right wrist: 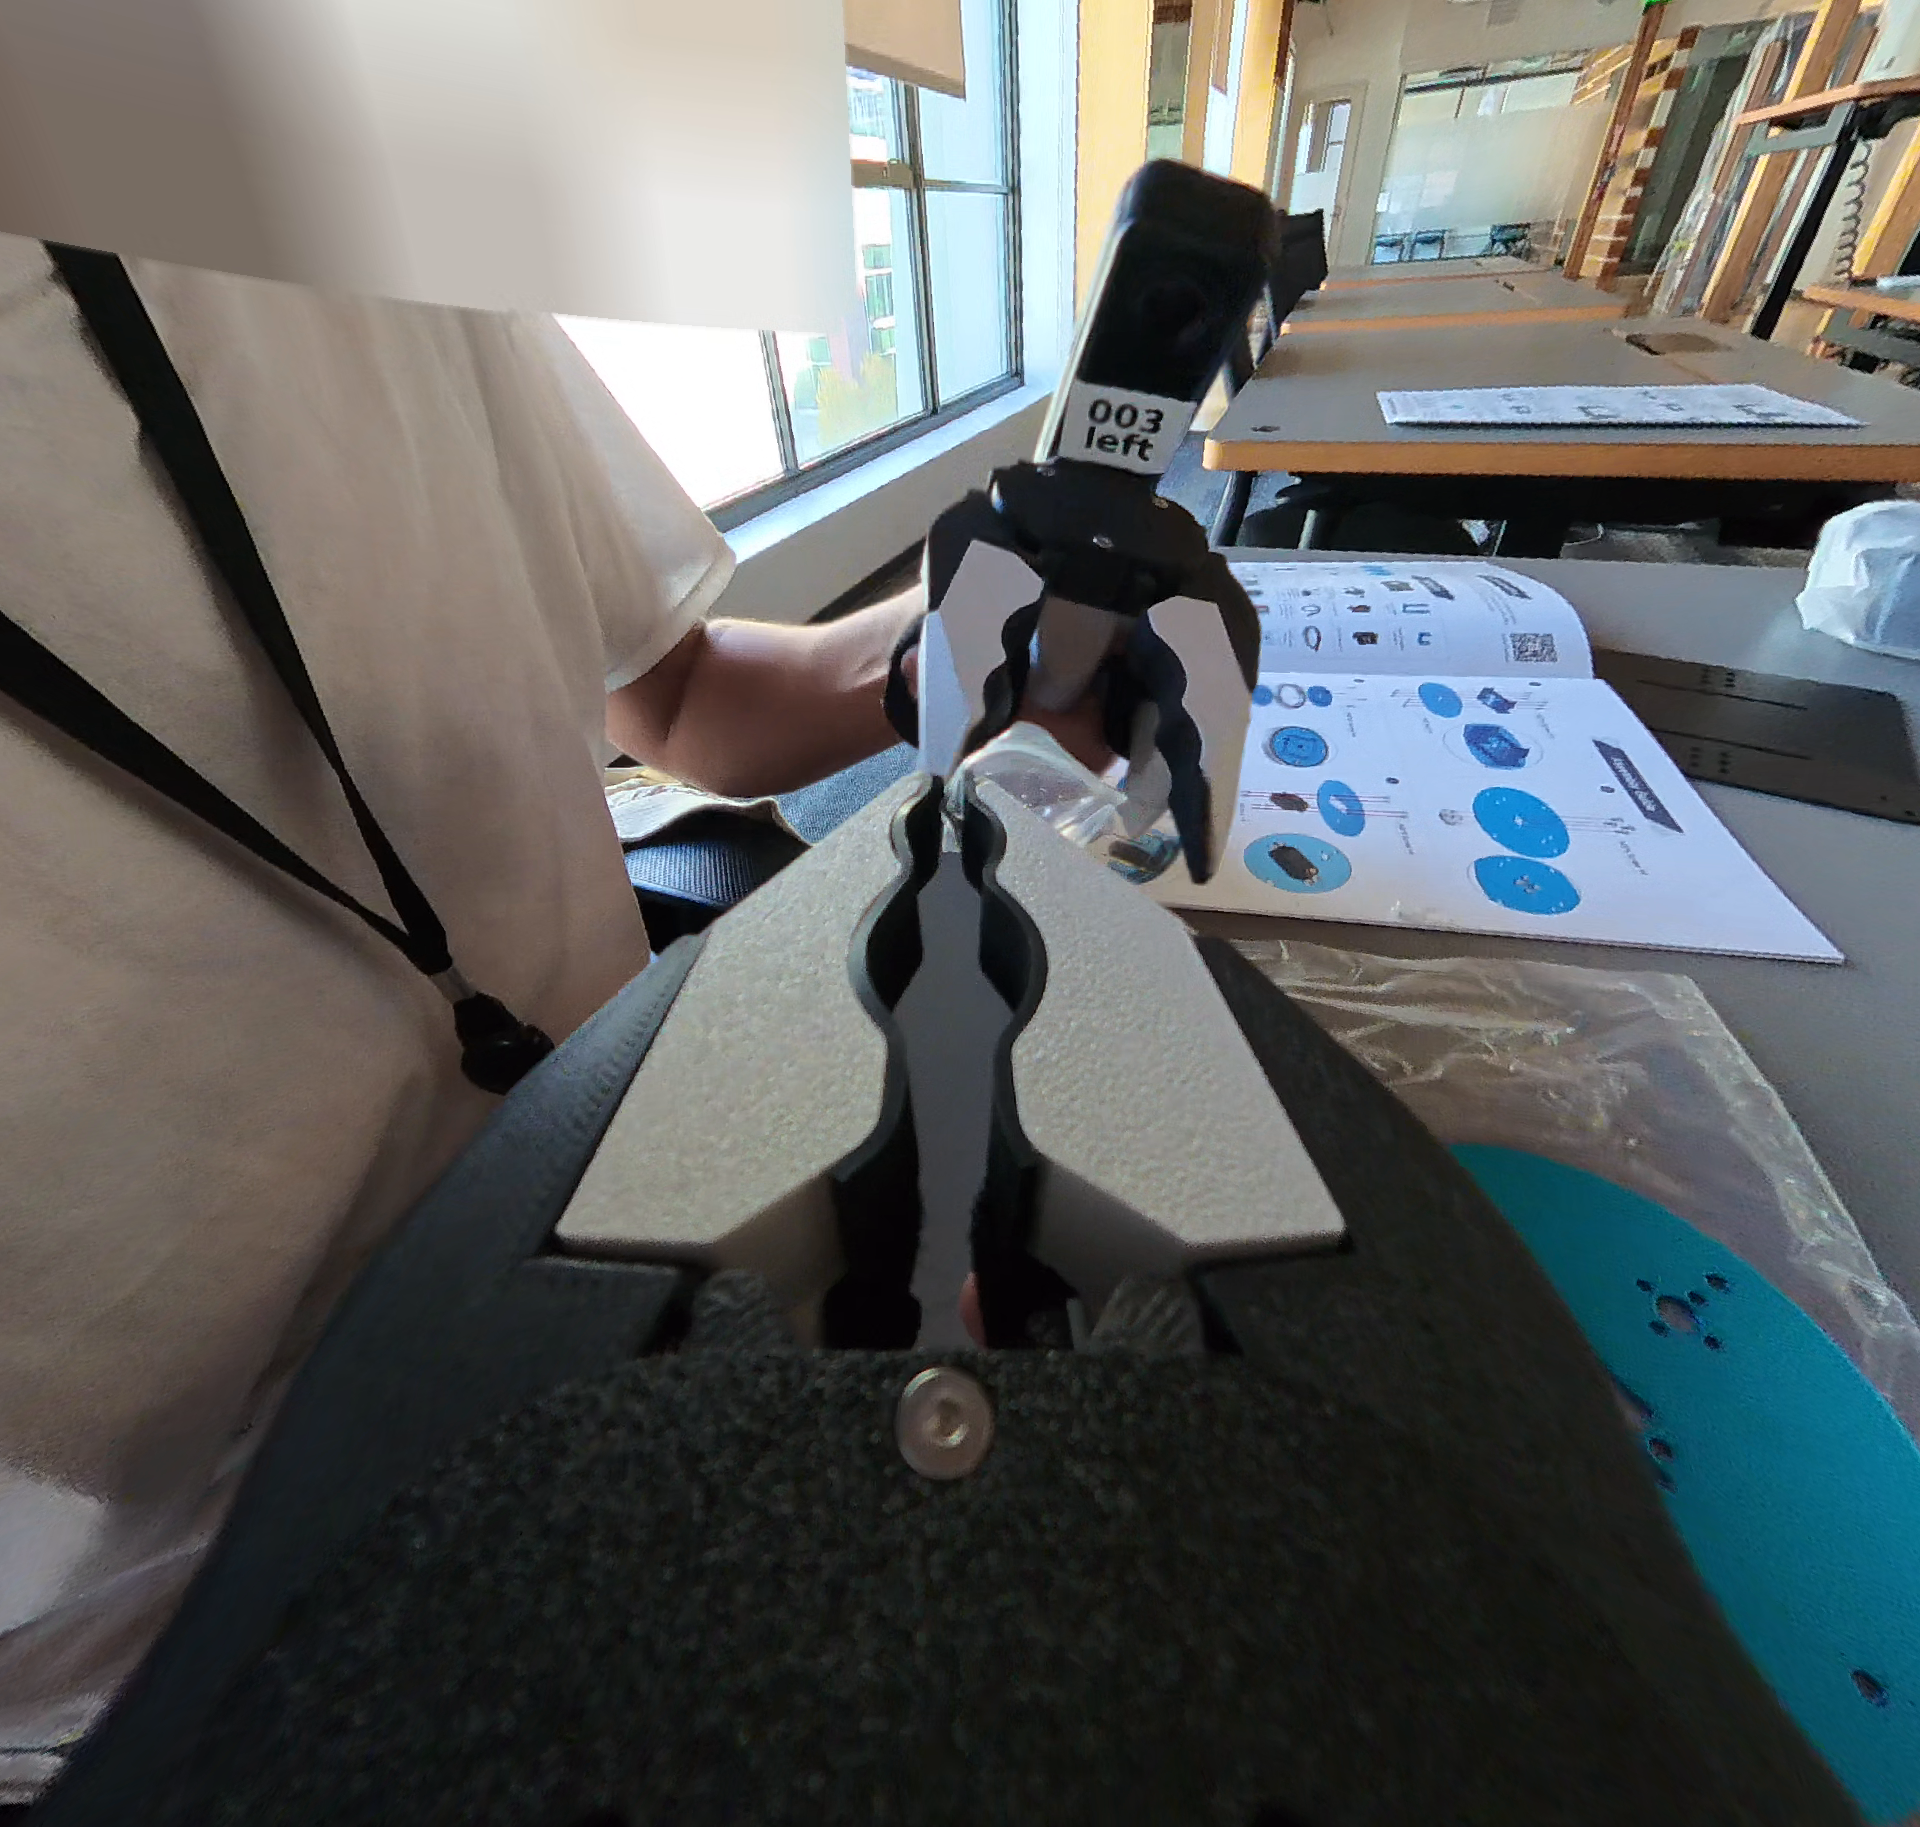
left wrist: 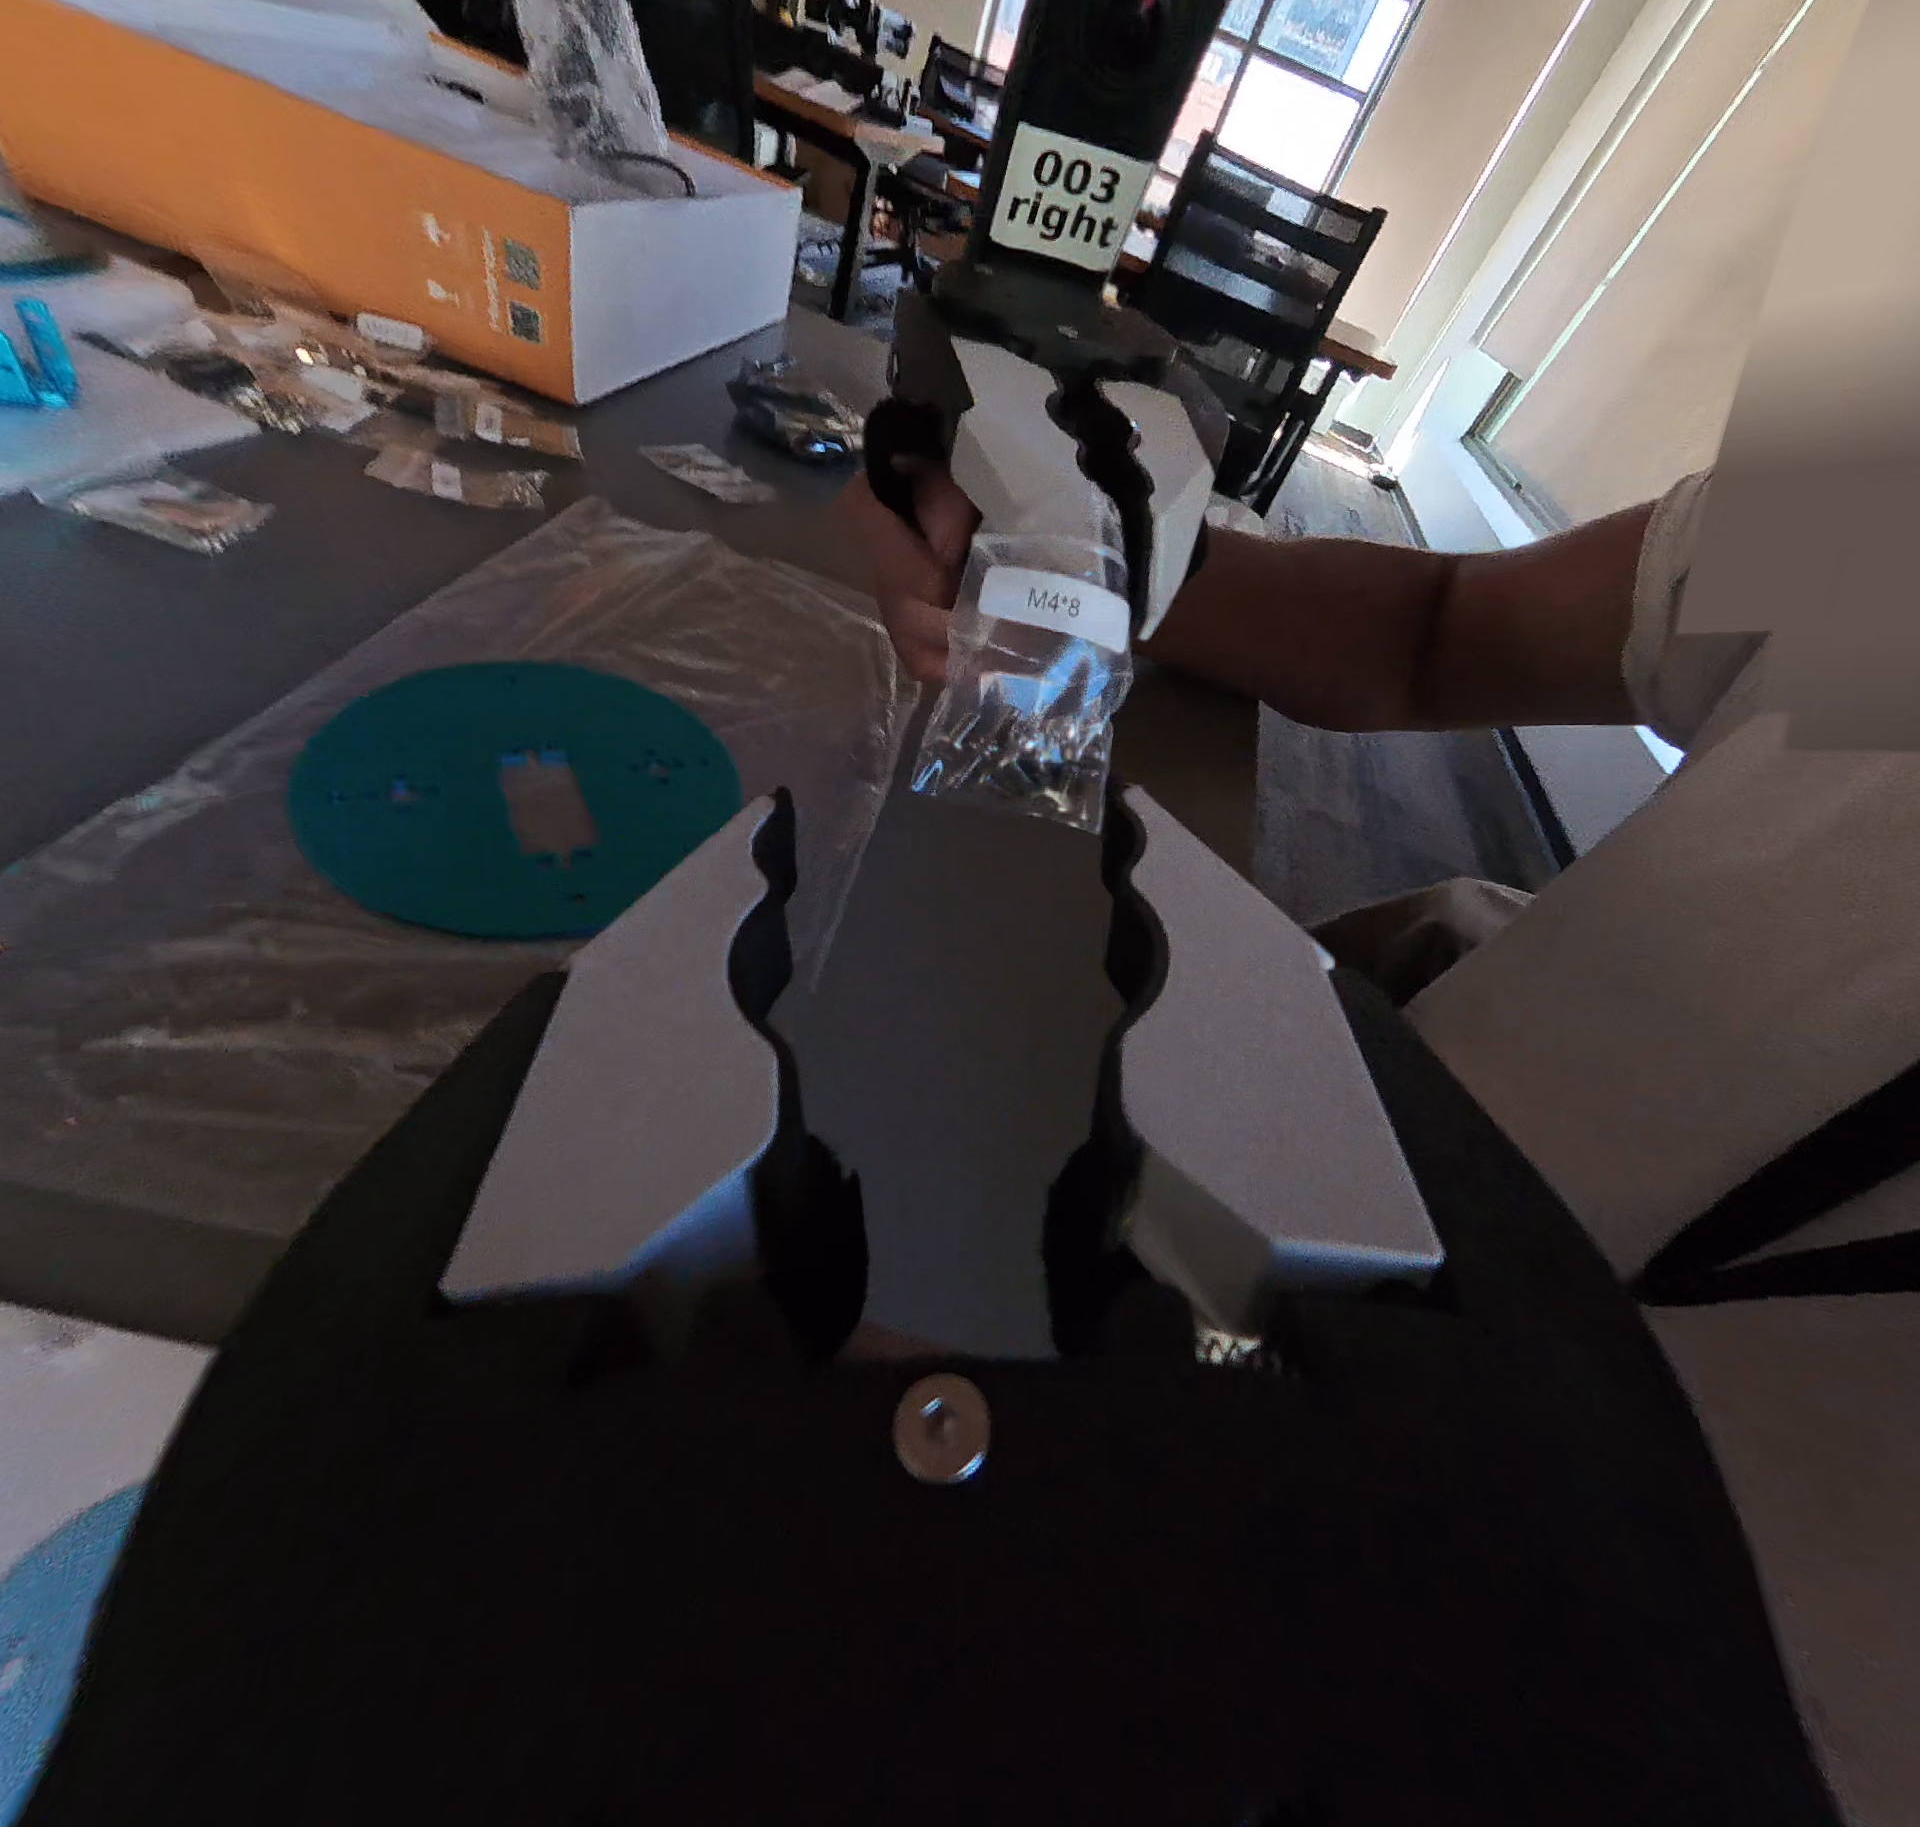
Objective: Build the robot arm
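Nearest the left wrist camera, the left gripper [left wrist: 951, 811] has its jaws wide apart and holds nothing. Just at its fingertips hangs the lower end of a small clear bag [left wrist: 1023, 697], with a white label and a heap of small metal screws at the bottom; whether the bag touches either finger cannot be told. The bag hangs above the dark table [left wrist: 987, 1050], near its edge. The right gripper [left wrist: 1049, 541], facing the left one, has its jaws together, clamped on the bag's top edge, and a hand [left wrist: 920, 582] grips its handle behind. To the left, a teal disc [left wrist: 514, 801] with cut-outs lies flat on a crinkled plastic sheet [left wrist: 644, 593]. Farther back lie scattered small packets [left wrist: 457, 437] and a long orange and white box [left wrist: 312, 188]. In the right wrist view an open booklet [right wrist: 1455, 790] lies beyond the grippers.
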The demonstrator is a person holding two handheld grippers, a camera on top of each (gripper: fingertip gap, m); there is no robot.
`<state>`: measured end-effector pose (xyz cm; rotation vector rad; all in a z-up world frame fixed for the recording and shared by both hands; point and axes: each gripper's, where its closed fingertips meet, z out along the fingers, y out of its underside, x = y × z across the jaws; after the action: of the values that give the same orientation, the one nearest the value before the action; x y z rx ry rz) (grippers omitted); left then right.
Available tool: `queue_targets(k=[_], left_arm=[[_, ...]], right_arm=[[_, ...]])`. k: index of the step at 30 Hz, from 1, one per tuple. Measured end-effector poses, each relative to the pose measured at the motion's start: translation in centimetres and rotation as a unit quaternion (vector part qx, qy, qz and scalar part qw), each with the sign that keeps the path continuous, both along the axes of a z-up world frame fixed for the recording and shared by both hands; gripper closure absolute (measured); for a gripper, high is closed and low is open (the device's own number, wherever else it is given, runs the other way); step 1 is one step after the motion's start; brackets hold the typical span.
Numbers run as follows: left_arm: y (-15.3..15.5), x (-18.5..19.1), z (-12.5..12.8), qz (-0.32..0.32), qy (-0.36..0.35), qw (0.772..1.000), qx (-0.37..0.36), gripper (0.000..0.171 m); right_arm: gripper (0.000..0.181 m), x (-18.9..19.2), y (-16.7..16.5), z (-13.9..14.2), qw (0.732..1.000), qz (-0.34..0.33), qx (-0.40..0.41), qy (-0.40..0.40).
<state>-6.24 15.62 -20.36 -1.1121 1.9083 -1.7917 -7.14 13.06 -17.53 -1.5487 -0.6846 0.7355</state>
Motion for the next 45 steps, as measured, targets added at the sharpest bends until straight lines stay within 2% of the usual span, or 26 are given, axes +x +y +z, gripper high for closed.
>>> queue_targets(k=[3, 7, 9, 10, 15, 19, 21, 23, 25, 27, 29, 31, 36, 40, 43, 45], left_arm=[[-1.5, 0.2, 0.2, -0.010, -0.049, 0.998, 0.046, 0.112], [-1.9, 1.4, -0.7, 0.014, -0.057, 0.993, 0.106, 0.114], [-2.0, 1.5, -1.1, 0.009, -0.056, 0.992, 0.114, 0.130], [-2.0, 1.5, -1.2, 0.010, -0.058, 0.991, 0.118, 0.133], [-1.3, 1.0, -1.5, 0.023, -0.071, 0.987, 0.139, 0.137], [-1.1, 0.7, -2.3, 0.033, -0.054, 0.990, 0.130, 0.136], [-1.1, 0.5, -2.2, 0.032, -0.033, 0.996, 0.080, 0.135], [-1.1, 0.2, -1.3, 0.022, -0.009, 1.000, -0.009, 0.133], [-1.0, -0.2, 0.7, 0.020, -0.007, 0.989, -0.144, 0.134], [-0.6, -0.7, 2.4, 0.031, -0.027, 0.973, -0.229, 0.134], [-0.1, -0.3, 2.9, 0.072, -0.040, 0.967, -0.241, 0.134], [-0.4, 0.1, 3.5, 0.080, -0.030, 0.957, -0.277, 0.134], [-1.0, 2.3, 4.5, 0.025, 0.046, 0.915, -0.401, 0.133], [-3.0, 3.2, 5.2, -0.046, 0.063, 0.909, -0.410, 0.133], [-2.5, 4.6, 5.2, -0.034, 0.071, 0.892, -0.446, 0.136], [-2.6, 5.0, 4.9, -0.048, 0.084, 0.883, -0.459, 0.149]], right_arm=[[0.180, 0.4, 0.0, 0.0, 1.000, -0.007, 0.001, -0.003], [0.180, 0.5, -0.1, 0.0, 1.000, 0.001, -0.007, 0.002], [0.180, 0.6, -0.1, -0.3, 1.000, 0.000, -0.013, -0.001], [0.180, 0.7, -0.1, -0.4, 1.000, 0.001, -0.016, -0.004], [0.180, 1.1, -0.1, -1.7, 0.999, 0.005, -0.047, -0.016], [0.180, 1.1, 0.1, -2.4, 0.998, 0.004, -0.059, -0.034], [0.181, 1.2, 0.1, -2.3, 0.998, -0.001, -0.047, -0.049], [0.181, 1.5, 0.1, -1.7, 0.997, -0.018, -0.024, -0.066], [0.181, 1.7, 0.0, -0.8, 0.997, -0.029, -0.001, -0.073], [0.181, 2.1, -0.1, 0.2, 0.996, -0.041, 0.016, -0.072], [0.181, 2.5, -0.3, 1.3, 0.995, -0.053, 0.036, -0.072], [0.181, 2.8, -0.7, 2.1, 0.995, -0.053, 0.049, -0.071], [0.181, 3.9, -1.7, 3.0, 0.995, -0.033, 0.073, -0.057], [0.181, 4.4, -2.0, 2.8, 0.993, -0.037, 0.093, -0.058], [0.181, 4.3, -2.4, 3.1, 0.993, -0.032, 0.096, -0.060], [0.181, 4.6, -2.4, 3.0, 0.992, -0.038, 0.095, -0.068]])
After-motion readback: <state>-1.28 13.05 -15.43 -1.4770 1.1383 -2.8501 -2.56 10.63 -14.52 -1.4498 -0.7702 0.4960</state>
